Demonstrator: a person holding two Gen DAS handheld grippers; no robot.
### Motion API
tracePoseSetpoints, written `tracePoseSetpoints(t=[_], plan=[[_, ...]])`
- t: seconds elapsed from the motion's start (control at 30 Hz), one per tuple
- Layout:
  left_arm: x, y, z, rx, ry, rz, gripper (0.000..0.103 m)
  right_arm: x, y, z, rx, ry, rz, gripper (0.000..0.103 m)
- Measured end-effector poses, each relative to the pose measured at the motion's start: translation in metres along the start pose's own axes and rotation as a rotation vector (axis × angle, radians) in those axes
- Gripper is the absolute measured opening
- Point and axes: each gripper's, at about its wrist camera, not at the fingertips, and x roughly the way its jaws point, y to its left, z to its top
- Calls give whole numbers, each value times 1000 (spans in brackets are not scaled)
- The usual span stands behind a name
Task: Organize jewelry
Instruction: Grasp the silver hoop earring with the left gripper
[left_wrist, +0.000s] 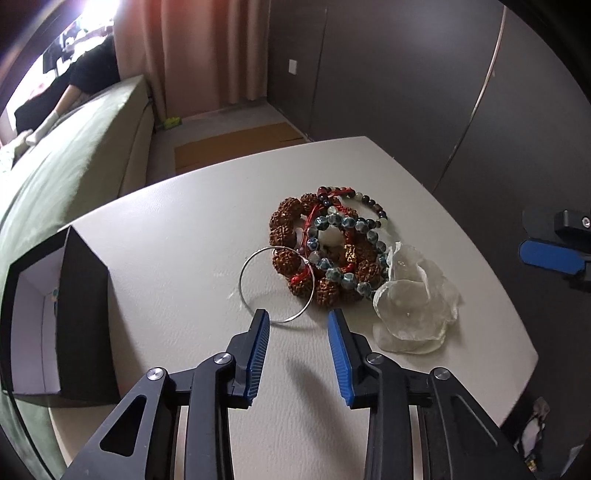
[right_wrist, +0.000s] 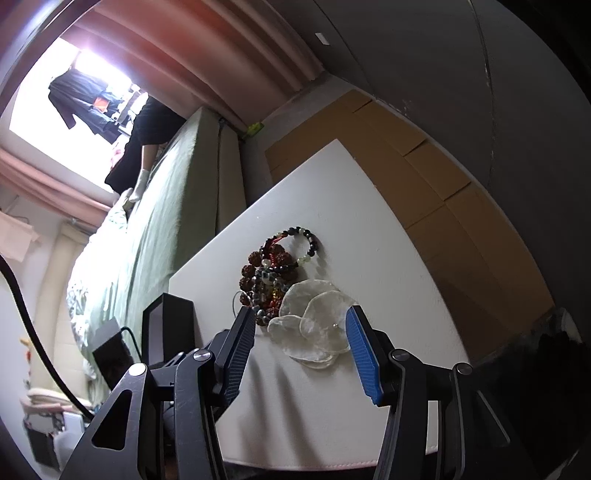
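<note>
Here, the thin silver bangle (left_wrist: 277, 284) lay flat on the white bench (left_wrist: 184, 240), leaning on the left edge of the tangled bead bracelets (left_wrist: 328, 243), its near rim just ahead of the left gripper (left_wrist: 297, 319). That gripper's jaws stood apart, empty, the left pad at the rim. The black box (left_wrist: 70, 314) waited open, further left. The right gripper (right_wrist: 301, 325), jaws also apart and empty, hovered over the translucent shell piece (right_wrist: 314, 328), farther from the bangle.

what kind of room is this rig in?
Likely a bedroom at home: a bed with a green cover, pink curtains, and a small white table holding the beaded bracelets.
</note>
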Motion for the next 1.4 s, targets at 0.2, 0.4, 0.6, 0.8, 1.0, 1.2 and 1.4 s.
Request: tracePoseSetpoints(t=[0.2,0.4,0.6,0.8,1.0,1.2,1.4], plan=[[14,-5,6,34,-15,28,34,5,-4,1,6,26,2,52],[20,-6,6,79,-23,48,23,7,-6,-1,12,30,-17,52],[17,3,3,41,-14,-7,0,17,3,-6,-22,49,-29,52],[1,7,2,9,-45,-35,0,38,7,-9,-40,89,-63,52],[-12,8,4,22,-96,-25,0,54,7,-10,-45,120,-94,52],[-5,1,8,64,-48,-7,31,46,7,-7,-27,100,-76,52],[-8,-5,8,103,-106,9,76,28,2,-2,-1,59,-53,52]])
